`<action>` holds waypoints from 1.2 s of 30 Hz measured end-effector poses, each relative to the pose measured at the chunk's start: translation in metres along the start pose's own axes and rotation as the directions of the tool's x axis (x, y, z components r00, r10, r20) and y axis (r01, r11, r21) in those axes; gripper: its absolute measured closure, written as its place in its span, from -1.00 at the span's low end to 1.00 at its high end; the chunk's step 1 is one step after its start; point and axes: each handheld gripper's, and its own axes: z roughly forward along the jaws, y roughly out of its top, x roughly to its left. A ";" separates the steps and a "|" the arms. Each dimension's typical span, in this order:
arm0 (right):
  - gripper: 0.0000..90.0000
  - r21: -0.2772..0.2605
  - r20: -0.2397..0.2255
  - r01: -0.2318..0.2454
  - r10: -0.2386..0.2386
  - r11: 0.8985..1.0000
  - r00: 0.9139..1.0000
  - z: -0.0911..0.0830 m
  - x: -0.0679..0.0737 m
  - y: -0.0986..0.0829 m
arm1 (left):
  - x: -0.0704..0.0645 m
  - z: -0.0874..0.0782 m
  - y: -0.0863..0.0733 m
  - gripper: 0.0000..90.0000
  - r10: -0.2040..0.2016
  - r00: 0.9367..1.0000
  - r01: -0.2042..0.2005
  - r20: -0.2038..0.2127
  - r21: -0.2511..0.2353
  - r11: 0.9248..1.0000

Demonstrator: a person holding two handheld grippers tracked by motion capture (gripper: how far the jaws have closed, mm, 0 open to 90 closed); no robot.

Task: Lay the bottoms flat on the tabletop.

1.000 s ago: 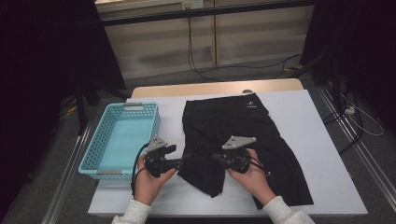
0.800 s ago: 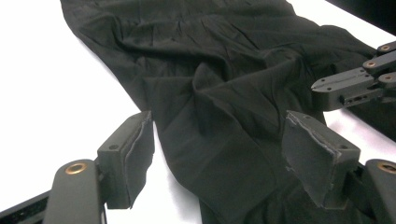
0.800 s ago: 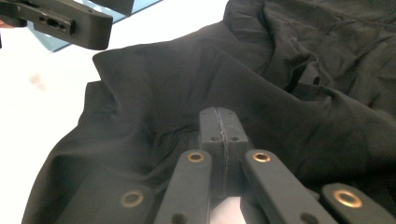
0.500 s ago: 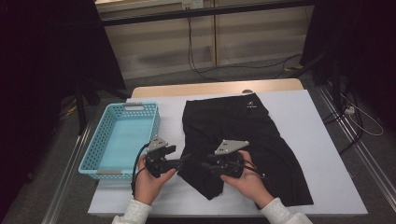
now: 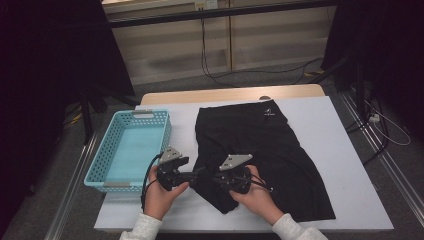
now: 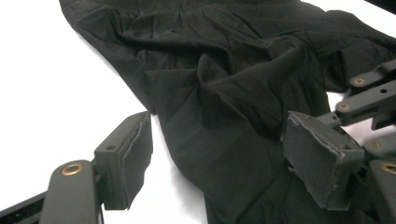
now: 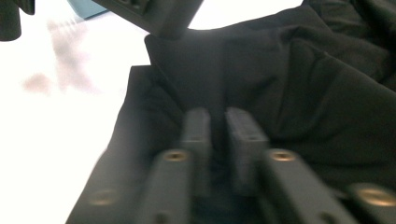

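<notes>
Shorts' hem pinched, lower middle of frame

Shorts (image 5: 260, 145) were clamped by right gripper (image 5: 216, 178); left gripper (image 5: 196, 176) was held wide, hem between jaws.

Bare white table (image 5: 345, 165) lies open to the right of the black garment (image 5: 260, 150) and along the near edge, giving room to pass. On the left the blue basket (image 5: 131, 150) stands just beside the left gripper (image 5: 197, 176), blocking that side. The right gripper (image 5: 216, 178) sits nearly tip to tip with the left one over the garment's near-left corner, leaving little room between them
</notes>
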 end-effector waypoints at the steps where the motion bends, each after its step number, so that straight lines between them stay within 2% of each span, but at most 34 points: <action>1: 1.00 -0.003 -0.003 -0.005 0.005 1.000 1.000 -0.001 -0.002 -0.001 | 0.000 0.000 0.000 -0.45 0.009 1.000 -0.009 -0.001 0.006 1.000; 4: 1.00 0.004 -0.021 -0.012 0.012 1.000 1.000 -0.003 -0.006 -0.001 | 0.001 0.000 -0.001 -0.46 0.006 1.000 -0.006 0.003 0.006 1.000; 8: 1.00 -0.014 -0.005 -0.024 0.024 1.000 1.000 -0.005 -0.010 -0.003 | 0.001 -0.003 0.000 -0.49 0.009 1.000 -0.009 0.002 0.008 1.000; 12: 1.00 -0.075 0.018 -0.083 0.084 0.994 0.996 -0.017 -0.021 -0.003 | 0.003 -0.005 -0.001 -0.50 0.004 1.000 -0.004 0.006 0.008 1.000; 15: 1.00 -0.103 0.040 -0.127 0.131 0.987 0.991 -0.025 -0.031 -0.005 | 0.003 -0.003 -0.002 -0.49 0.013 1.000 -0.013 0.002 0.027 1.000; 18: 1.00 -0.108 0.066 -0.152 0.160 0.983 0.985 -0.030 -0.035 -0.008 | 0.002 0.001 -0.005 -0.48 0.020 1.000 -0.021 0.006 0.044 0.999; 22: 1.00 -0.109 0.073 -0.159 0.168 0.981 0.983 -0.032 -0.037 -0.011 | 0.002 0.010 -0.010 -0.42 0.028 1.000 -0.028 0.009 0.078 0.997; 25: 1.00 -0.110 0.075 -0.154 0.163 0.982 0.984 -0.033 -0.037 -0.011 | 0.002 0.017 -0.016 -0.27 0.046 0.999 -0.046 0.005 0.099 0.994; 27: 1.00 -0.111 0.075 -0.151 0.160 0.982 0.984 -0.033 -0.037 -0.011 | 0.003 0.020 -0.019 -0.05 0.040 0.999 -0.043 0.023 0.113 0.993; 29: 1.00 -0.110 0.069 -0.145 0.153 0.983 0.986 -0.032 -0.036 -0.011 | 0.002 0.022 -0.021 0.03 0.044 0.999 -0.047 0.025 0.106 0.993; 31: 1.00 -0.107 0.063 -0.133 0.140 0.985 0.988 -0.031 -0.035 -0.011 | 0.002 0.022 -0.021 0.23 0.024 0.999 -0.027 0.031 0.108 0.994; 34: 0.98 -0.098 0.070 -0.119 0.126 0.988 0.990 -0.030 -0.034 -0.011 | 0.000 0.021 -0.020 0.44 0.021 0.999 -0.027 0.045 0.125 0.992; 36: 0.92 -0.094 0.069 -0.120 0.126 0.988 0.990 -0.029 -0.033 -0.011 | -0.003 0.021 -0.020 0.68 0.013 0.999 -0.020 0.052 0.142 0.990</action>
